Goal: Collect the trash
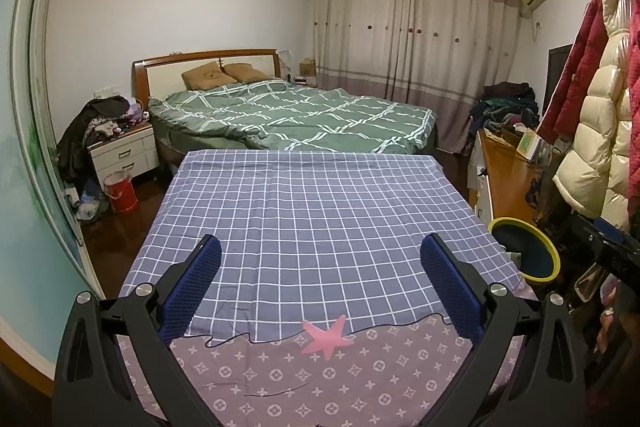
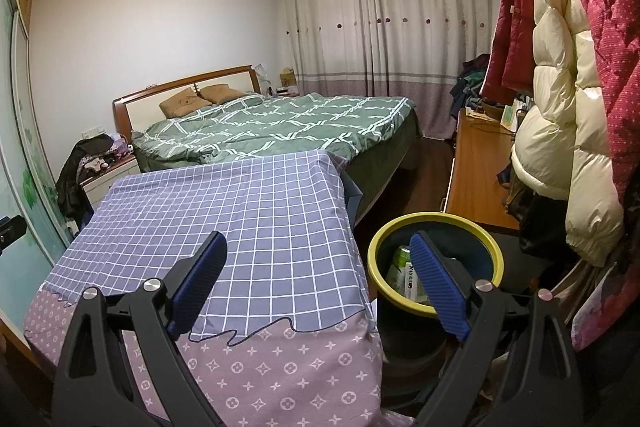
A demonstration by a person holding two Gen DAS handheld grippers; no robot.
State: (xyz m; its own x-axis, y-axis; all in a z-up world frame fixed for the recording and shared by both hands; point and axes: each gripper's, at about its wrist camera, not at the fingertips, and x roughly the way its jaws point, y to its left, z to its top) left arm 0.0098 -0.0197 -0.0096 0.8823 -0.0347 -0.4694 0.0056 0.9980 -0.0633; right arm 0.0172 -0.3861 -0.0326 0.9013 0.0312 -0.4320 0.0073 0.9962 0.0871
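A dark trash bin with a yellow rim stands on the floor at the right of a cloth-covered table. Inside it lie a green can and a white-green wrapper. My right gripper is open and empty, above the table's right edge, its right finger over the bin. My left gripper is open and empty above the table. The bin's rim shows at the right in the left wrist view. No trash shows on the table.
A bed with a green quilt stands beyond the table. A wooden dresser and hanging coats crowd the right side. A nightstand with clothes and a red bucket stand at the left.
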